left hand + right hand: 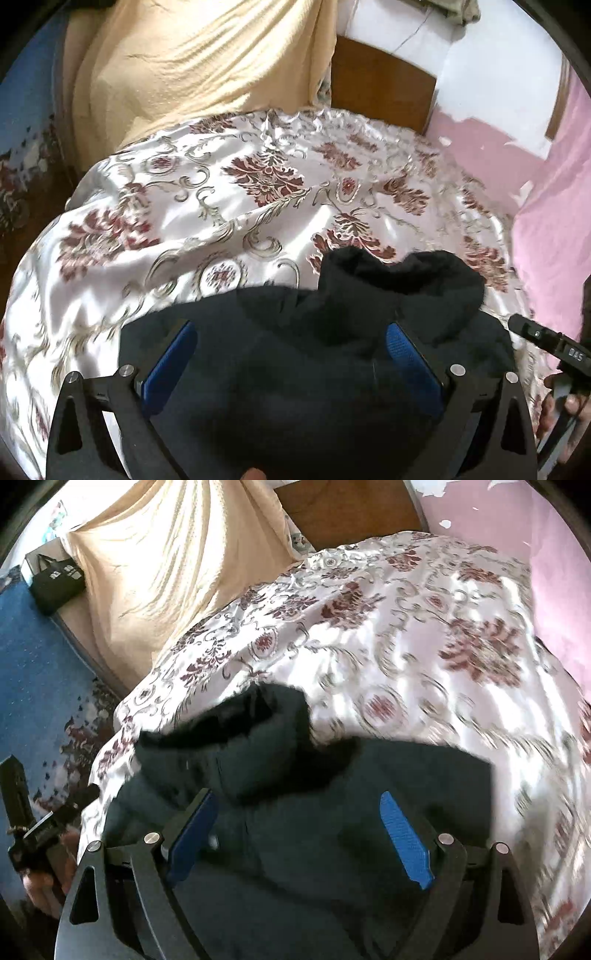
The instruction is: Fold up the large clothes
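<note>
Left wrist view: left gripper spread wide, nothing pinched, above the dark garment on the floral bedspread. Right gripper likewise wide. Beyond the garment, open bedspread reaches the wooden headboard; cream blanket left, pink wall right.

Jacket on bed, at near edge, collar end toward bed middle. Left claw and right claw both above jacket, fingers spread, nothing between pads. Draped cloth beyond bed's far left corner. Headboard behind bed's far edge. Bag on floor, left of bed, beside draped cloth.
</note>
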`<state>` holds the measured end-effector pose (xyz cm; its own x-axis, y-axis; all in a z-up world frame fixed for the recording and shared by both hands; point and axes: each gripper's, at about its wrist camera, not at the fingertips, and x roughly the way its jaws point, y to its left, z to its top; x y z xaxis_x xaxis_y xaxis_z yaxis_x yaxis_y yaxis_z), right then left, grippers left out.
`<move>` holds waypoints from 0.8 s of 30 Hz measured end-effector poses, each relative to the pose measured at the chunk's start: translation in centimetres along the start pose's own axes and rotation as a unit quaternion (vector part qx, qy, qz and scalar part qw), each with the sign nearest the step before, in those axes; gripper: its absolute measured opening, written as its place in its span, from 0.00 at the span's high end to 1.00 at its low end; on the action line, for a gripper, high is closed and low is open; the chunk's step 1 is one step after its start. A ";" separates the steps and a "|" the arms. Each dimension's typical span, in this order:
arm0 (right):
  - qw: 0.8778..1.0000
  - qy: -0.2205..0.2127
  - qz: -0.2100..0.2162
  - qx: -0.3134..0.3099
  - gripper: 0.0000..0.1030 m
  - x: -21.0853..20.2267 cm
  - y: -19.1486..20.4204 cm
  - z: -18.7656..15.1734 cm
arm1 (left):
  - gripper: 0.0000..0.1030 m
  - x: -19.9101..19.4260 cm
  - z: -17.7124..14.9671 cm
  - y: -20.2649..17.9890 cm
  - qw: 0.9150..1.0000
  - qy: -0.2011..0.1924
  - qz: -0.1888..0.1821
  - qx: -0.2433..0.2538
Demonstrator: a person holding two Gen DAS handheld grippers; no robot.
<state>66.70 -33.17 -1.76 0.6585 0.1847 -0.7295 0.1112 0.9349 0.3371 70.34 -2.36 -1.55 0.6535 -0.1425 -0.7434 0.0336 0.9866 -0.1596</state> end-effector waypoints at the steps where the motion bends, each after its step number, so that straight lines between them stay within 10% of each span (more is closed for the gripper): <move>1: 1.000 -0.001 -0.003 -0.005 0.17 0.8 0.7 0.4 | 0.01 1.0 0.7 -0.6 1.000 0.003 0.011 0.009; 8: 0.999 0.010 -0.042 0.001 0.36 5.8 2.6 3.5 | 0.20 4.9 2.6 -2.1 0.997 0.031 0.048 0.043; 13: 0.999 0.026 -0.034 0.010 0.65 6.9 2.1 3.2 | 0.91 5.3 2.6 -2.4 0.998 0.046 -0.004 0.036; 24: 0.997 -0.061 0.000 -0.046 0.87 -3.2 2.7 1.0 | 0.94 -6.1 -0.4 -2.7 0.996 -0.063 -0.032 0.055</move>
<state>65.60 -31.57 2.09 0.7451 0.1516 -0.6495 0.0467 0.9596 0.2776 65.98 -4.22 3.16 0.7371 -0.2004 -0.6454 0.1554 0.9797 -0.1267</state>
